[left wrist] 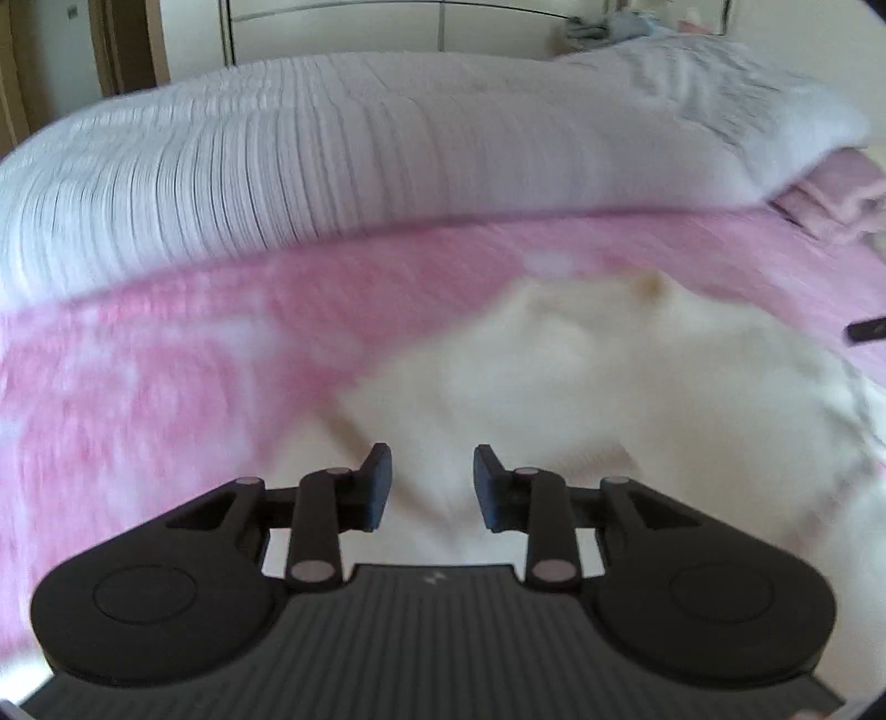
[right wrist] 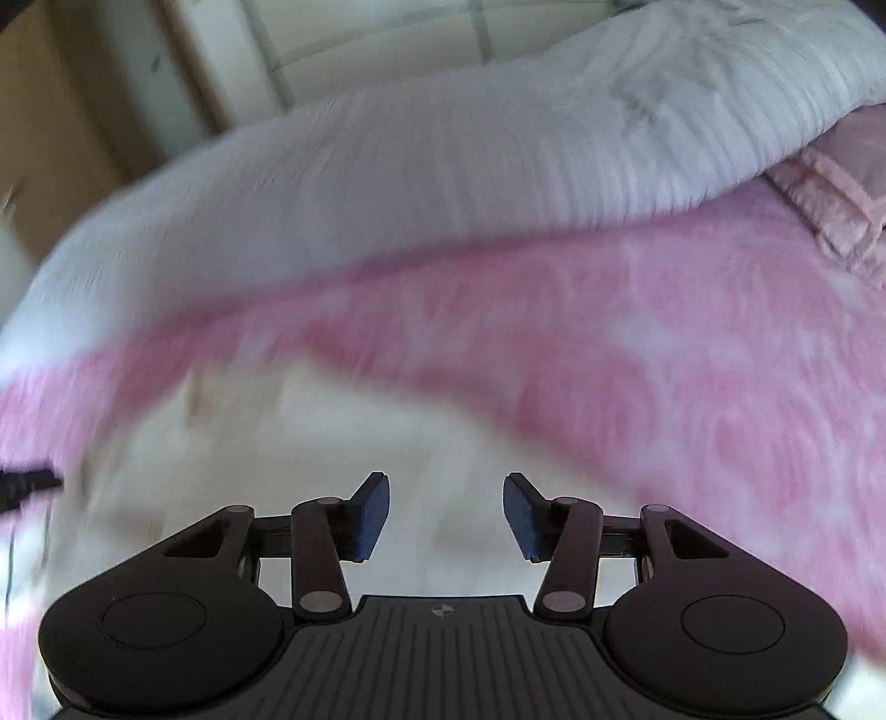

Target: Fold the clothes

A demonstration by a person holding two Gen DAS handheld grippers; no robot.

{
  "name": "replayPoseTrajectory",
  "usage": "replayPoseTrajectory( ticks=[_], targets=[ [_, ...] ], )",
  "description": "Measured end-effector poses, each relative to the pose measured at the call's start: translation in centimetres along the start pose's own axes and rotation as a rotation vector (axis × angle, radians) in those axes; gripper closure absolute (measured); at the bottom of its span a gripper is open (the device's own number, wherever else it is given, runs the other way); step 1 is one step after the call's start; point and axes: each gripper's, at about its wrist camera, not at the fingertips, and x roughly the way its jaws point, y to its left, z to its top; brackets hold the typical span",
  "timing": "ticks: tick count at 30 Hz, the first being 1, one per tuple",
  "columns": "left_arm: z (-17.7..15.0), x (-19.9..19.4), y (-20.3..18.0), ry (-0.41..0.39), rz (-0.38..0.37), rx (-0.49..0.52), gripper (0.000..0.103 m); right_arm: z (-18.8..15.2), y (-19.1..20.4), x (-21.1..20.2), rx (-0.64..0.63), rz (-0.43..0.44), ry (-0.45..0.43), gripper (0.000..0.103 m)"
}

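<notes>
A cream-white garment [left wrist: 581,387] lies spread on a pink mottled bedcover [left wrist: 166,360]; both views are motion-blurred. My left gripper [left wrist: 432,482] hovers open over the garment's near part, nothing between its fingers. In the right wrist view the same garment [right wrist: 277,471] fills the lower left, and my right gripper [right wrist: 446,512] hangs open above it with its jaws wide apart and empty. The tip of the right gripper [left wrist: 866,329] shows as a dark shape at the right edge of the left wrist view. A dark tip of the left gripper [right wrist: 27,487] pokes in at the left edge.
A white ribbed duvet [left wrist: 332,155] is bunched along the far side of the bed. A folded pale pink cloth [left wrist: 836,205] sits at the far right, seen also as pink cloth [right wrist: 841,194]. Wardrobe doors [left wrist: 387,22] stand behind the bed.
</notes>
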Motion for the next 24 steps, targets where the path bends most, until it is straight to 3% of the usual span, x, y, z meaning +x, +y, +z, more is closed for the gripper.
replayPoseTrajectory(
  ticks=[3, 5, 8, 12, 14, 16, 18, 21, 22, 24],
  targets=[
    [-6.7, -3.8, -1.9, 0.101, -0.059, -0.054, 0.081, -6.3, 2.3, -2.5, -0.063, 0.021, 0.099, 0.053],
    [-11.4, -5.9, -3.4, 0.184, -0.085, -0.087, 0.082, -10.5, 3.0, -4.5, -0.059, -0.008, 0.136, 0.053],
    [-17.4, -8.9, -5.4, 0.278, -0.041, -0.101, 0.084, -16.8, 3.9, -7.5, -0.052, -0.053, 0.191, 0.054],
    [-22.3, -13.9, -6.2, 0.331, -0.016, -0.208, 0.084, -25.2, 5.1, -11.5, -0.044, -0.113, 0.266, 0.054],
    [-23.4, -15.4, -6.8, 0.372, -0.012, -0.195, 0.084, -28.7, 5.7, -13.6, -0.027, -0.150, 0.324, 0.054],
    [-24.3, -16.8, -7.3, 0.411, -0.009, -0.184, 0.085, -30.0, 6.5, -15.2, -0.038, -0.215, 0.356, 0.053],
    [-23.5, -17.5, -7.3, 0.397, -0.030, -0.202, 0.086, -30.6, 6.3, -15.7, 0.044, -0.268, 0.441, 0.053],
    [-22.0, -17.6, -7.3, 0.327, -0.045, -0.214, 0.085, -29.5, 7.3, -17.7, 0.110, -0.317, 0.284, 0.053],
    [-22.1, -16.9, -7.5, 0.349, -0.042, -0.227, 0.082, -29.0, 7.8, -17.8, 0.115, -0.334, 0.245, 0.053],
    [-22.3, -15.5, -7.7, 0.392, -0.038, -0.254, 0.081, -29.5, 8.2, -16.8, 0.174, -0.343, 0.270, 0.053]
  ],
)
